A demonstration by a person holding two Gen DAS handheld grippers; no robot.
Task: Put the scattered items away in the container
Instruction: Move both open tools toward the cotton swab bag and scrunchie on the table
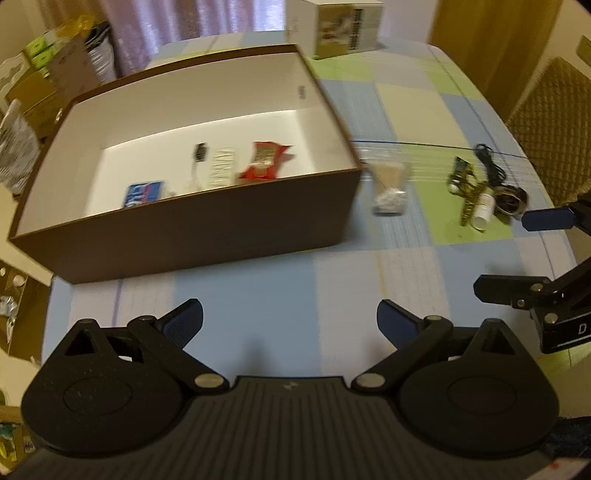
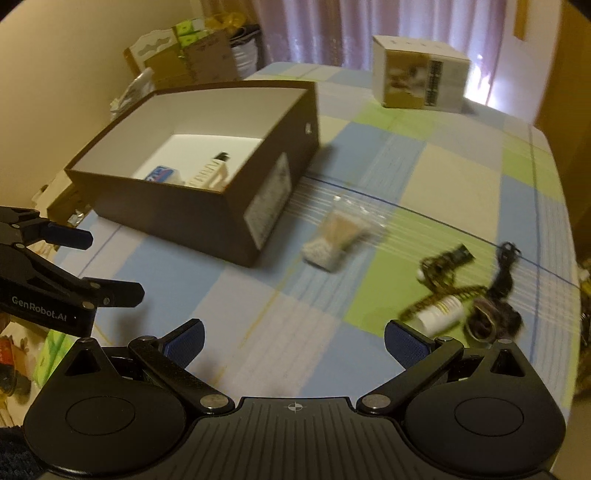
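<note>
A brown open box [image 1: 207,225] [image 2: 173,218] with white inside walls stands on the checked tablecloth. Inside lie a red snack packet [image 1: 264,162], a blue packet [image 1: 144,192] [image 2: 161,173], a white comb-like item [image 1: 221,168] [image 2: 205,177] and a small black piece [image 1: 200,151]. Right of the box lies a clear bag of cotton swabs [image 1: 388,184] [image 2: 338,238]. Further right sit a white bottle [image 1: 484,208] [image 2: 441,314], a gold chain [image 1: 467,192] [image 2: 436,273], a black cord [image 1: 489,162] [image 2: 506,266] and a round dark item [image 1: 511,201] [image 2: 491,321]. My left gripper [image 1: 290,323] [image 2: 107,262] is open and empty. My right gripper [image 2: 293,341] [image 1: 506,254] is open and empty near the bottle.
A white carton [image 1: 340,26] [image 2: 417,77] stands at the table's far side. Cardboard boxes and bags [image 1: 40,81] [image 2: 184,59] crowd the left, beyond the table edge. A woven chair back [image 1: 554,125] stands at the right. Curtains hang behind.
</note>
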